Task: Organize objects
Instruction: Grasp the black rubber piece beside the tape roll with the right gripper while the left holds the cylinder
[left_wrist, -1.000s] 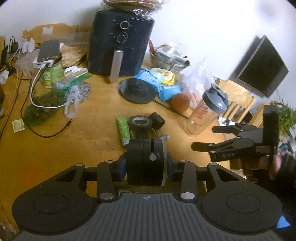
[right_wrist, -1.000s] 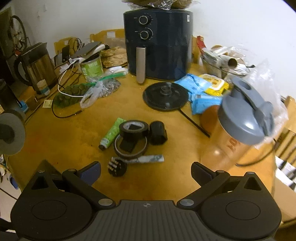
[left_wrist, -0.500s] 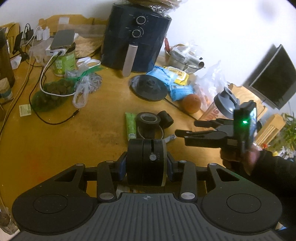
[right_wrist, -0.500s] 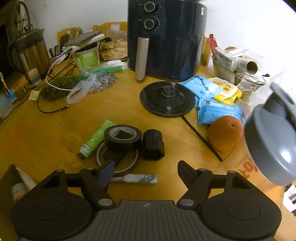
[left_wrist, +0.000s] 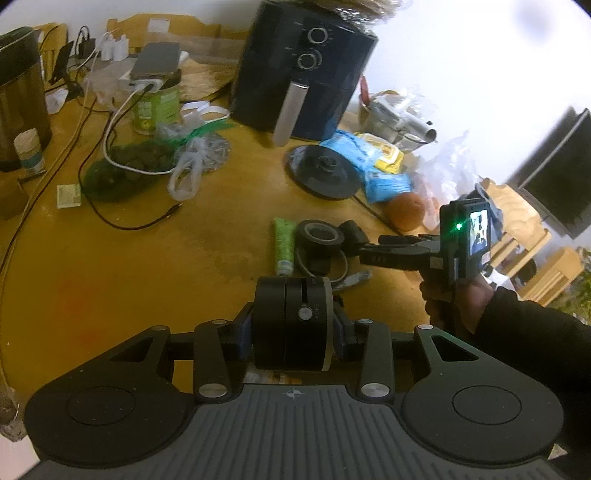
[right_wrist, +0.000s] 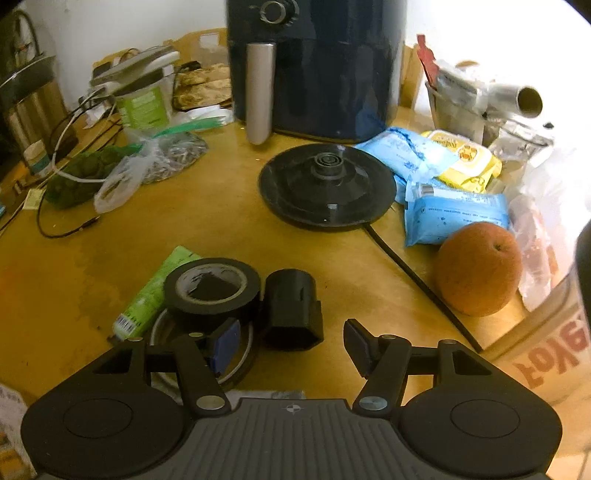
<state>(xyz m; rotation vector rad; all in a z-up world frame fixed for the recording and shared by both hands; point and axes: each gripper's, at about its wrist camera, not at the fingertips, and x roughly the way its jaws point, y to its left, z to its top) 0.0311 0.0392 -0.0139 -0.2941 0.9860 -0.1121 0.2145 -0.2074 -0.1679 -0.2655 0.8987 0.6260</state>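
Observation:
My left gripper (left_wrist: 293, 326) is shut on a black round device with an OFF switch (left_wrist: 295, 325), held above the wooden table (left_wrist: 147, 266). My right gripper (right_wrist: 291, 345) is open, its jaws on either side of a small black adapter block (right_wrist: 291, 308), just above it. It also shows in the left wrist view (left_wrist: 364, 245), reaching in from the right. A black tape roll (right_wrist: 212, 290) lies left of the block, over a thin ring (right_wrist: 243, 363). A green tube (right_wrist: 155, 293) lies further left.
A dark air fryer (right_wrist: 317, 66) stands at the back. A black kettle base (right_wrist: 327, 186) with its cord, blue and yellow wipe packs (right_wrist: 454, 214), an orange (right_wrist: 478, 267) and a shaker bottle (right_wrist: 550, 350) crowd the right. Bags (left_wrist: 147, 166), cables and a green can (left_wrist: 155, 107) lie on the left.
My right gripper has moved forward and down to the adapter block, its fingers narrowing. The left gripper keeps the black device and has shifted a little.

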